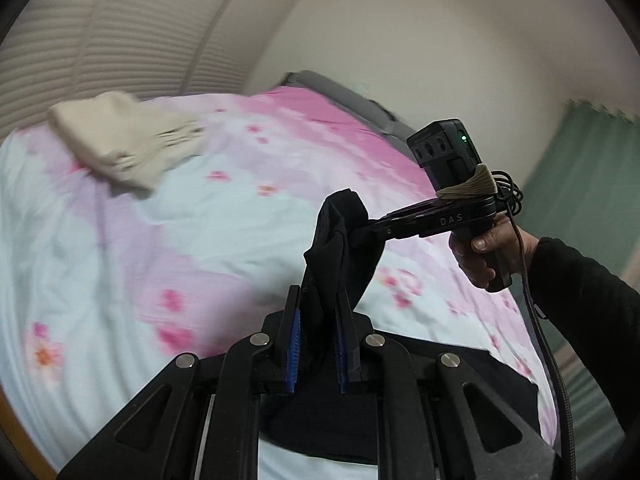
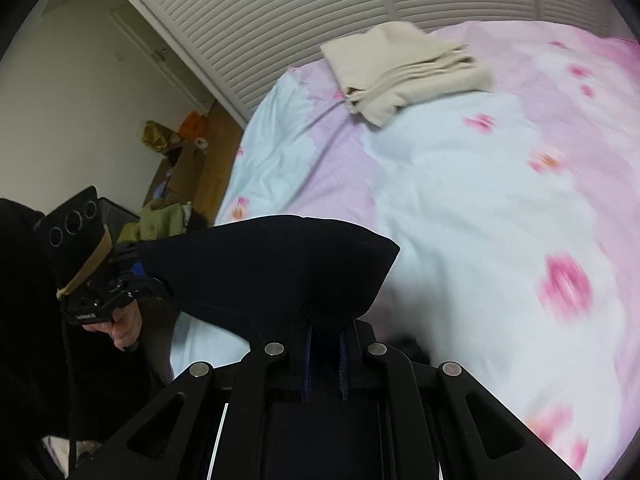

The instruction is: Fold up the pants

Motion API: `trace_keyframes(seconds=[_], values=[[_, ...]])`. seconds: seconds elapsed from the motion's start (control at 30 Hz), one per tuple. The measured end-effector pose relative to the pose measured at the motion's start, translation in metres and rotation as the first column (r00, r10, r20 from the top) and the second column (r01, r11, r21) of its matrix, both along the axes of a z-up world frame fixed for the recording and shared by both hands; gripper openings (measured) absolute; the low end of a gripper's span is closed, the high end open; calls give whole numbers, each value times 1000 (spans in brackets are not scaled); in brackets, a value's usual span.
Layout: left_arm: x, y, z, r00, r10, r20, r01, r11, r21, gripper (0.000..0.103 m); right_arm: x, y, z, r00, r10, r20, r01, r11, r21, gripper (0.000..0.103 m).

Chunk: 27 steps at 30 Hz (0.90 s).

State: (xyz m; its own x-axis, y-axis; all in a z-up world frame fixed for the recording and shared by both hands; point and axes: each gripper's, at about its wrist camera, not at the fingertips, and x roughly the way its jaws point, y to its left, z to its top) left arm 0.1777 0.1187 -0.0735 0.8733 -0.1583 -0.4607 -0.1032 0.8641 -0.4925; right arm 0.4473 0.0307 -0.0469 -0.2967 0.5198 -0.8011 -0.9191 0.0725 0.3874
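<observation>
You are in a home bedroom: a bed (image 2: 460, 208) under a pink floral sheet, louvred closet doors (image 2: 304, 4) behind. What looks like clutter (image 2: 176, 168) lines the floor.

Your left gripper (image 1: 318, 344) is matt black plastic with shiny round metal pins (image 1: 260, 338) at the joints, and its pads (image 1: 295, 350) are ribbed blue rubber; between them you have the pants (image 1: 340, 256), a soft, matt black cloth with no sheen; the bedsheet (image 1: 120, 240) below the pants is smooth printed cotton-like cloth, lightly creased; beyond the pants on that sheet lies a folded beige garment (image 1: 120, 140) of thicker, matt weave; behind the bed, the slatted doors (image 2: 280, 12) look painted, satin white; your right gripper (image 1: 362, 232) is the same dull black plastic.
</observation>
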Motion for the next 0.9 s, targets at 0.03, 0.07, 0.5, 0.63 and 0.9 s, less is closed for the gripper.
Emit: trace_keyframes(seconds=[0.03,0.07,0.5,0.63,0.9], values=[[4,-15,3,1000,-24,10,24,1000,9,16,-2,-18,2,1000,-18,10,18,1000,3,11],[7,-34,7,998,-52,22,52,998,24,16,-3,-36,3,999,-38,16,38,999,7,11],[48,-274,-15,910,-413,-17,413,906,96,16,3,-307,-38,950,-312,0,309,941,140,12],[55,-333,-45,871,-488,-59,491,860,140,17,1,-360,-81,924,-383,-9,381,915,133,14],[53,-395,-98,804,-560,-199,590,791,161,32,-11,-409,-136,871,-492,2,486,861,149,40]])
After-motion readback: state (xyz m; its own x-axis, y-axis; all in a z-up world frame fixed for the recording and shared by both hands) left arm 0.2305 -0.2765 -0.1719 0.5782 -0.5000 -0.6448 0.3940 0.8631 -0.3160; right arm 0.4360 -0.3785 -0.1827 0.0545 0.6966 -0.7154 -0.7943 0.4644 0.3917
